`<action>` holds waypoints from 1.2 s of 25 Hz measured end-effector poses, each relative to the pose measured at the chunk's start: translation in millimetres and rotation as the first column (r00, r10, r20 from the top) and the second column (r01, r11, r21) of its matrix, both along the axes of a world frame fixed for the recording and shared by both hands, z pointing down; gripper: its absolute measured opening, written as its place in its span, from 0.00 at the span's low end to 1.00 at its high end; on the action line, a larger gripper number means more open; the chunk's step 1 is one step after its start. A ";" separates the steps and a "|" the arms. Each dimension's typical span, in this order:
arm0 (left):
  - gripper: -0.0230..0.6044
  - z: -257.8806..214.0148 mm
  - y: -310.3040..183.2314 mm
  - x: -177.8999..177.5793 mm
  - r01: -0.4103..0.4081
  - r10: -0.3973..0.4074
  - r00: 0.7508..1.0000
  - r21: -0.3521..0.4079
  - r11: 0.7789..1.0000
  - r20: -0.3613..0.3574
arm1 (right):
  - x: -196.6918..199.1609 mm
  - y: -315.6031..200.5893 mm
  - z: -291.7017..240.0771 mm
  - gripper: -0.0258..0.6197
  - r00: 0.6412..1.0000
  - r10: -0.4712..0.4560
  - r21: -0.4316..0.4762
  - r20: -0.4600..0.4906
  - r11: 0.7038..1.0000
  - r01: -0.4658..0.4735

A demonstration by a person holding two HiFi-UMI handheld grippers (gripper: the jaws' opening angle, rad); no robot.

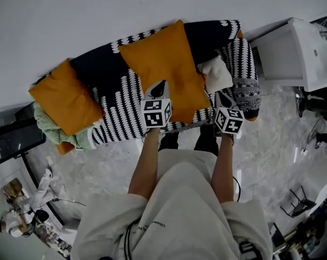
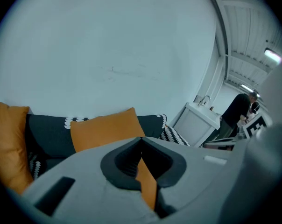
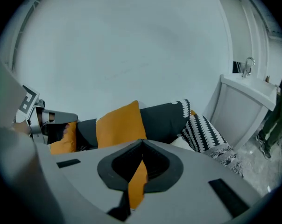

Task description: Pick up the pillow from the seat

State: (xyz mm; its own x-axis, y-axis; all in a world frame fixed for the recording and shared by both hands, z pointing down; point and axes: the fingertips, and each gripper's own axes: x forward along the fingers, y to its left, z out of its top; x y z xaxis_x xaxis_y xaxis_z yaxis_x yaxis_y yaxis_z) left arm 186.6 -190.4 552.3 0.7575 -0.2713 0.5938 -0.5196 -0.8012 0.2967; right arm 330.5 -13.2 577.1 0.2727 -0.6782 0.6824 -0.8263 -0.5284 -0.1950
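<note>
While the orange pillow (image 1: 166, 64) leans on the back of the seat (image 1: 96, 66), its lower edge near the front of the cushion, a person grips it with two hand-held tools. The left claw (image 1: 159, 86) is closed on a fold of orange fabric along that lower edge. The right claw (image 1: 218, 95) is closed on the same cover at the pillow's lower right corner. Each gripper view shows an orange strip pinched between jaws that have met. Whether the pillow is clear of the seat cannot be told from above.

The lift looks best done with both claws rising together and level. Each holds only a thin pinch of cover, and a tug from one side could pull the fabric free. A white cushion (image 1: 216, 73) touches the pillow's right edge, and a black-and-white throw (image 1: 120, 115) lies under it. Drawing the pillow up and toward the person, rather than sideways, should avoid dragging either. A second orange pillow (image 1: 66, 96) sits well apart at the left end of the seat, out of the way.
</note>
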 end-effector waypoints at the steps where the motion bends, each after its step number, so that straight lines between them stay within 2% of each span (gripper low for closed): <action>1: 0.05 0.9 -1.0 0.2 0.010 -0.010 1.000 0.003 1.000 0.004 | 2.4 -5.2 2.1 0.05 1.000 -0.018 0.001 0.004 1.000 0.018; 4: 0.05 5.5 -1.7 6.1 0.016 -0.017 1.000 0.027 0.999 0.022 | 13.0 -20.0 9.7 0.05 0.997 -0.082 0.005 0.015 0.997 0.082; 9: 0.05 18.5 -10.6 33.9 0.021 -0.028 0.994 0.070 0.997 0.101 | 46.7 -41.1 32.3 0.05 0.969 -0.244 -0.041 0.032 0.969 0.245; 14: 0.05 38.4 1.6 77.8 0.064 -0.070 0.989 0.049 0.997 0.133 | 71.8 -63.6 53.7 0.05 0.913 -0.404 -0.059 0.054 0.912 0.407; 20: 0.05 60.9 14.4 122.8 0.091 -0.097 0.981 0.047 0.995 0.168 | 85.4 -95.9 80.2 0.05 0.840 -0.530 0.020 0.117 0.847 0.532; 25: 0.05 82.5 13.6 136.4 0.126 -0.132 0.972 0.043 0.991 0.194 | 94.3 -122.5 112.4 0.05 0.803 -0.567 0.131 0.183 0.823 0.552; 30: 0.05 120.1 23.4 145.0 0.160 -0.166 0.954 0.044 0.986 0.251 | 93.9 -126.1 153.5 0.05 0.732 -0.639 0.165 0.237 0.769 0.618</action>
State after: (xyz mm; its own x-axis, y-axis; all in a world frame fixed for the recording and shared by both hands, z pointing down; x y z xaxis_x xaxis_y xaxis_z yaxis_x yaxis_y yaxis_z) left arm 331.7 -167.0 672.3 0.5275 -0.3942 0.7526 -0.6995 -0.7042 0.1215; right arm 424.4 -139.3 730.6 -0.4155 -0.6782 0.6061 -0.8752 0.1166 -0.4696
